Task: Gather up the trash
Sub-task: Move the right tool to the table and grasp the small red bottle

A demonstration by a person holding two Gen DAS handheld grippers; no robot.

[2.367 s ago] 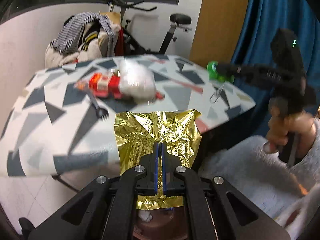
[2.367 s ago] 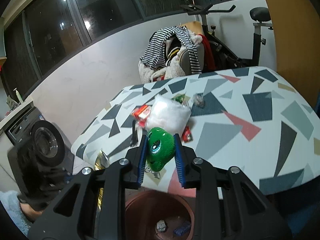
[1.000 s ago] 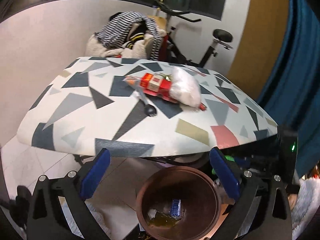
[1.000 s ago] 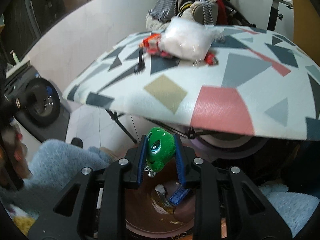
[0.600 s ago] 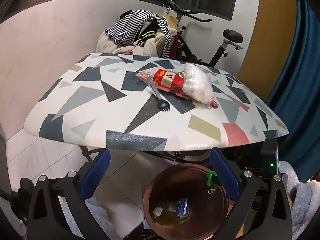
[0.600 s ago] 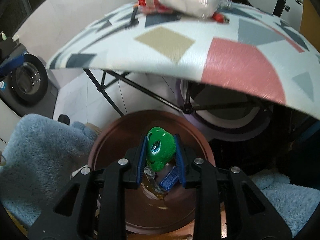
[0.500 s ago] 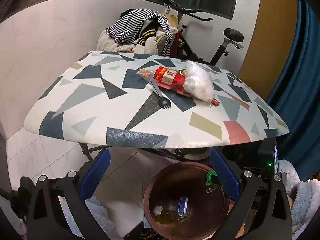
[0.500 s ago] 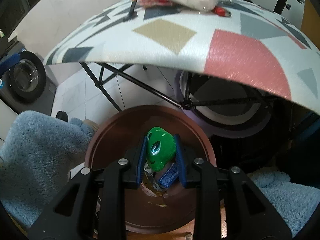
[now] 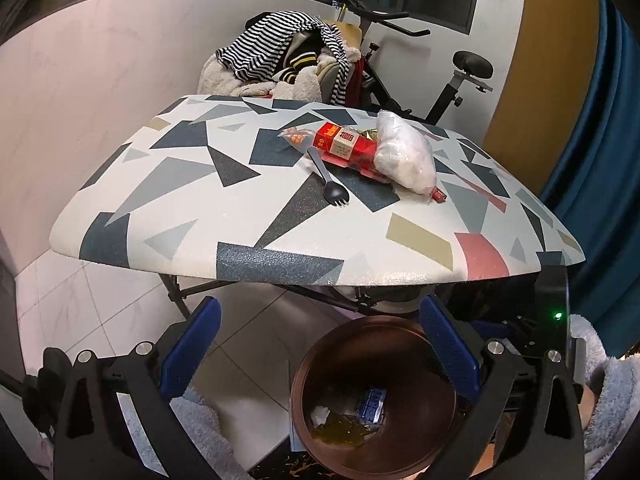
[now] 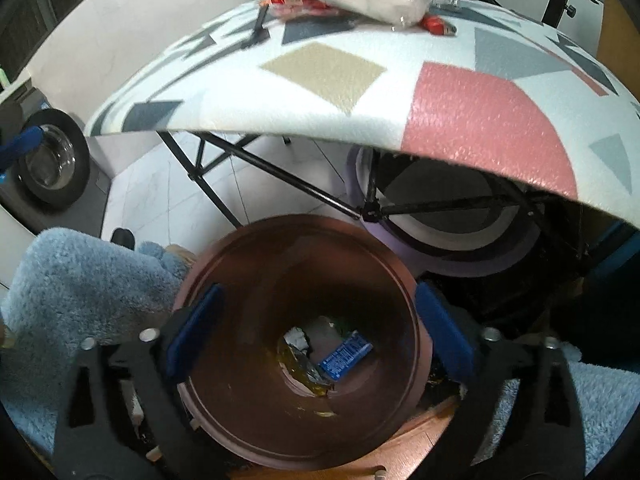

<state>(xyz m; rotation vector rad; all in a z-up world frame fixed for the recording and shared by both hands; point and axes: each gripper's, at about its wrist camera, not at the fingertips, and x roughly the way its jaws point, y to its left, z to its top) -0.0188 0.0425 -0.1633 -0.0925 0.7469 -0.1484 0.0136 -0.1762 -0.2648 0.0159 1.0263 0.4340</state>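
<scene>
- The green toy that sat clamped in the right gripper [image 10: 318, 330] half a second ago has gone from between its fingers, which are opening, spread wide and empty over the brown bin [image 10: 224, 280].
- In the bin lie a blue wrapper [image 10: 346, 354], gold foil [image 10: 304, 368] and a white scrap.
- The left gripper [image 9: 320, 344] hangs wide open and empty beside the bin.
- Red carton [image 9: 344, 144], white bag [image 9: 406, 152] and black fork [image 9: 328, 180] remain on the surface [image 9: 192, 184].

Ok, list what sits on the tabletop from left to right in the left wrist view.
Black plastic spork → red carton → white plastic bag → small red piece at the bag's right end.
</scene>
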